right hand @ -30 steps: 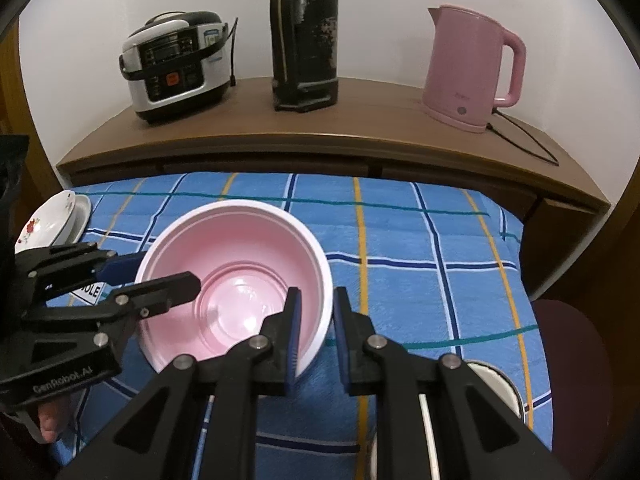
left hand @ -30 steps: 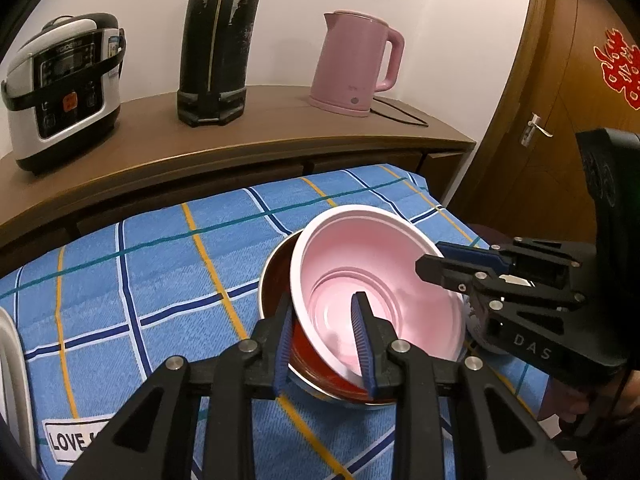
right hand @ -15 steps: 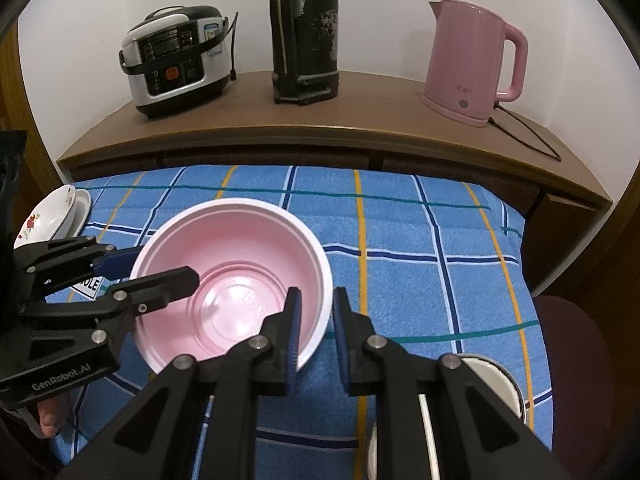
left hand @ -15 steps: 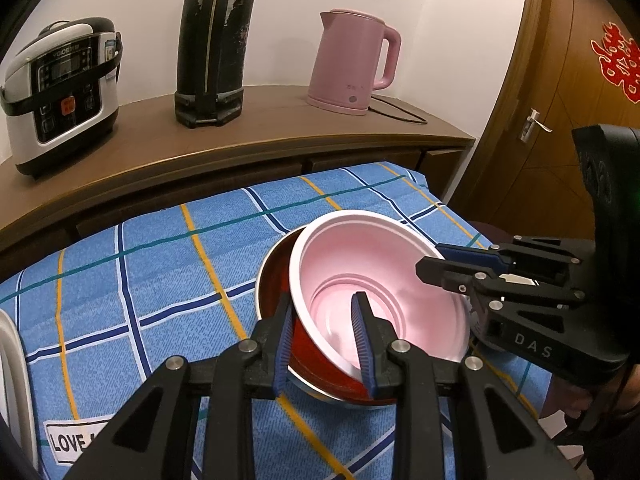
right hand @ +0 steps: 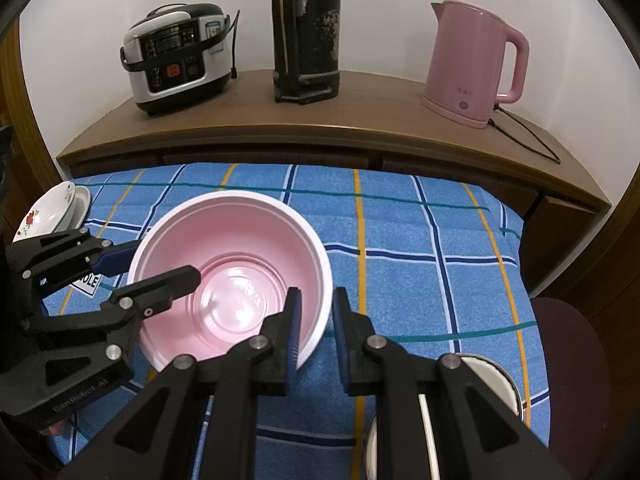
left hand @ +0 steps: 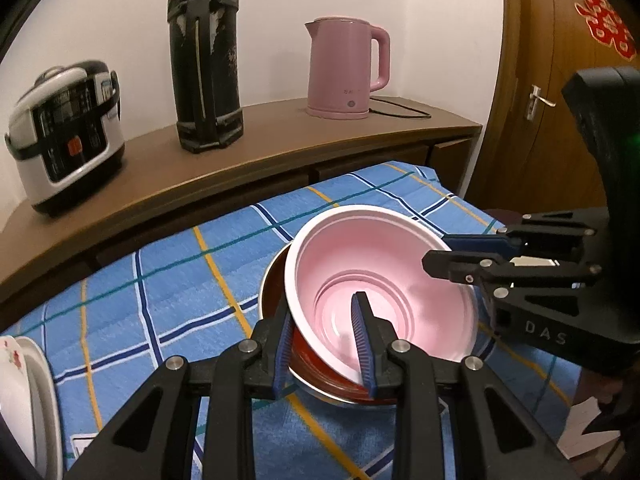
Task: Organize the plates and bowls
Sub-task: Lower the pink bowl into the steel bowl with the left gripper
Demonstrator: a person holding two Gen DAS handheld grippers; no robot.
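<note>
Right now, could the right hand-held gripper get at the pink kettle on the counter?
Probably not: the right hand-held gripper is clamped on the pink bowl's rim, opposite the left one. The pink kettle stands unobstructed but far back.

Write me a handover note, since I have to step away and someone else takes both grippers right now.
Left gripper: shut across the near walls of the pink bowl and the red bowl it sits tilted in, one finger outside, one inside.
Right gripper: shut on the pink bowl's opposite rim.
Both bowls are over the blue checked cloth.
Done: pink bowl partly nested in the red one; two plates stacked at the cloth's left edge.
Left: seat the pink bowl level, release; a white dish near the right gripper is probably unsorted.
</note>
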